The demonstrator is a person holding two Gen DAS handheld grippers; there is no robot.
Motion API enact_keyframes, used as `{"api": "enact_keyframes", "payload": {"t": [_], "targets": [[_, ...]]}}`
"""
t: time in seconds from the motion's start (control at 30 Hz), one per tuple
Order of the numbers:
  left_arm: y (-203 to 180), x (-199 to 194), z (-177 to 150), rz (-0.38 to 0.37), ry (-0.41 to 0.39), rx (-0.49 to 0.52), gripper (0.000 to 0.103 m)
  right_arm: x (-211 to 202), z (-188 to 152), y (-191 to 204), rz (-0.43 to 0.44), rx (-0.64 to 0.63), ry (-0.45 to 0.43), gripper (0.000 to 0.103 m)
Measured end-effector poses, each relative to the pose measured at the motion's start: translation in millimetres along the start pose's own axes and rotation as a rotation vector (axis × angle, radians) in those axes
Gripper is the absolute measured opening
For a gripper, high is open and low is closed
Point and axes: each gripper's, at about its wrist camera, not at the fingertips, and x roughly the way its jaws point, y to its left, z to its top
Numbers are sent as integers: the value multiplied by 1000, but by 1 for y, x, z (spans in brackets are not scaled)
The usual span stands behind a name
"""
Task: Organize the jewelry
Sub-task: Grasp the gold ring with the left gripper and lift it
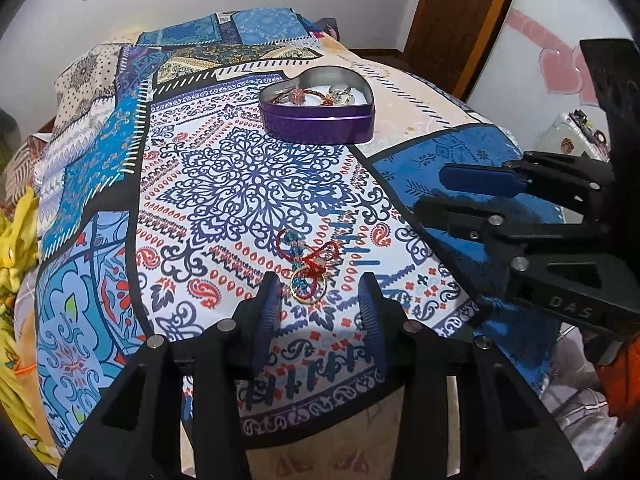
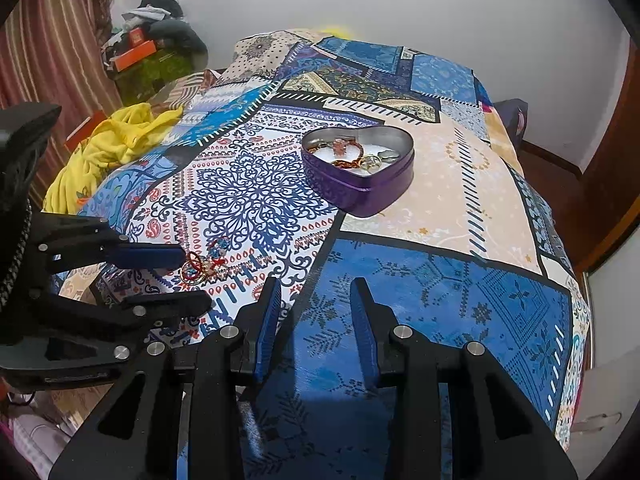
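A purple heart-shaped tin stands open toward the far side of the bed, holding a braided red bracelet and gold rings. Near the bed's front edge lies a red cord ornament with teal beads and a gold ring, flat on the patterned cover.

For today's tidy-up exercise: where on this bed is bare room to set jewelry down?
Free: the cream patch right of the heart tin and the blue patch under the right hand-held gripper. Crowded: around the beaded jewelry by the left hand-held gripper.
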Motion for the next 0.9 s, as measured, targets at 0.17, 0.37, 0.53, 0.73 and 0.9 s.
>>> {"api": "enact_keyframes", "payload": {"t": [0.17,0.37,0.53,0.73,0.9], "targets": [[-4,3,0,40,-11,37,31,-1,-1,-4,3,16,-3,32],[-10,4,-1,99,-22,93,18,-4,-1,-2,7,10,-10,33],[-9,-5,0,77,-37,76,18,-5,2,-1,3,8,-14,32],[8,-33,3,38,-112,3,18,-5,8,8,5,-8,-14,32],[28,-54,0,24,-160,-66,18,2,15,24,36,-29,-4,32]]}}
